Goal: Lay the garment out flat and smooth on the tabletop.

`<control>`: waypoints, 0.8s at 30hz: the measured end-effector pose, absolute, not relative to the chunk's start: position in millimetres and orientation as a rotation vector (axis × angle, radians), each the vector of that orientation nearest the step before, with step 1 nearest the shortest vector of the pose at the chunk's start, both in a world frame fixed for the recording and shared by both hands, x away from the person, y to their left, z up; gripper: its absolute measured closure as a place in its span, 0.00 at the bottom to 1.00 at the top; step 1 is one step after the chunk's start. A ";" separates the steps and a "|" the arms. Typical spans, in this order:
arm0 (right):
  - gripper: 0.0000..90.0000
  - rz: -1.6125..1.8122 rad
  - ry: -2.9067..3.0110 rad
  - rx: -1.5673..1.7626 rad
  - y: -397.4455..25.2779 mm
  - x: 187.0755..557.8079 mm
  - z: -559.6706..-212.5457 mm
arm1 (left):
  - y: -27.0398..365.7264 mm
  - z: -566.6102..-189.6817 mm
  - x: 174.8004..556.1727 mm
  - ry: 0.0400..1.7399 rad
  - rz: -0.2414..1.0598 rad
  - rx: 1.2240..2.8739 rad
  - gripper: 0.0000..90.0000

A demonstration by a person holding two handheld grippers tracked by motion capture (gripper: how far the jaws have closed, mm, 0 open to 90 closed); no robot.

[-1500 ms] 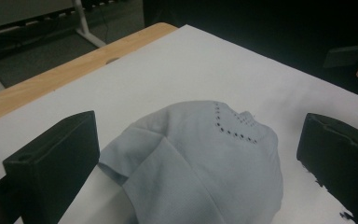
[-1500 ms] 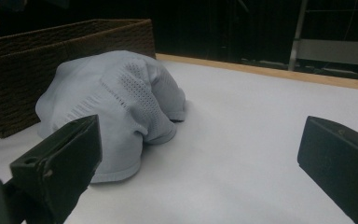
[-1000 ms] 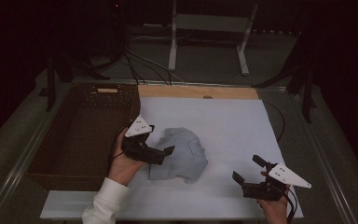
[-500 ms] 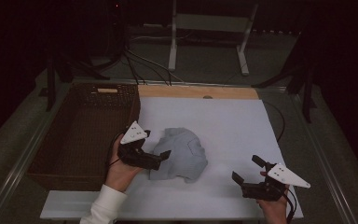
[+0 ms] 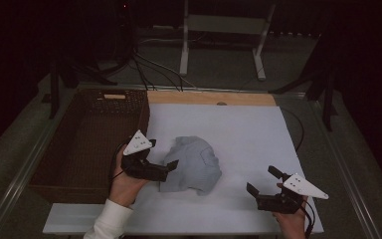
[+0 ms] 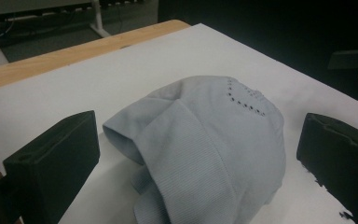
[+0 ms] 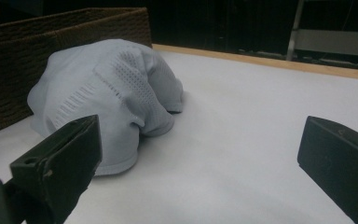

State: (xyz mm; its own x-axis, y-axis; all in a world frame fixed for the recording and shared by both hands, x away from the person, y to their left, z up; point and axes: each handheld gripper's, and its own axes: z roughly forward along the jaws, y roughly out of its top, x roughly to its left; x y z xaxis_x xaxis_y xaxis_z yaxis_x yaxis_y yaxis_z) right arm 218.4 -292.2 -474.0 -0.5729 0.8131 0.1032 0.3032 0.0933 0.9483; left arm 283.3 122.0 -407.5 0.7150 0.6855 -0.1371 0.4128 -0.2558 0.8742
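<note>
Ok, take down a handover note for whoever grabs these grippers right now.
Left gripper: open, jaws at the near-left edge of the crumpled light blue garment, not closed on it.
Right gripper: open, at the table's near right, apart from the garment.
Garment: bunched on the white table, just right of the wicker basket.
Done: nothing gripped yet.
Left: probably close the left jaws on the cloth; whether it goes to the basket is a guess.

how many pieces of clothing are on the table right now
1: a crumpled pale blue knit garment on the white table, beside the wicker basket, between the left gripper fingers. The basket looks empty, though it is dim.
</note>
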 end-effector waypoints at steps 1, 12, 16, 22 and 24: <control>0.00 1.488 1.927 1.096 -292.1 218.7 -474.4 | 121.8 -407.9 283.5 0.853 0.332 1.891 0.00; 0.00 1.465 1.944 1.131 -290.1 220.9 -476.2 | 123.0 -412.3 284.8 0.867 0.298 1.881 0.00; 0.00 1.458 1.953 1.126 -283.2 221.0 -474.6 | 123.2 -412.6 284.9 0.865 0.293 1.881 0.00; 0.00 1.458 1.990 1.111 -269.5 226.7 -471.7 | 122.8 -413.4 284.4 0.866 0.293 1.882 0.00; 0.00 1.461 2.003 1.096 -264.7 229.0 -469.1 | 122.6 -413.6 284.1 0.865 0.296 1.882 0.00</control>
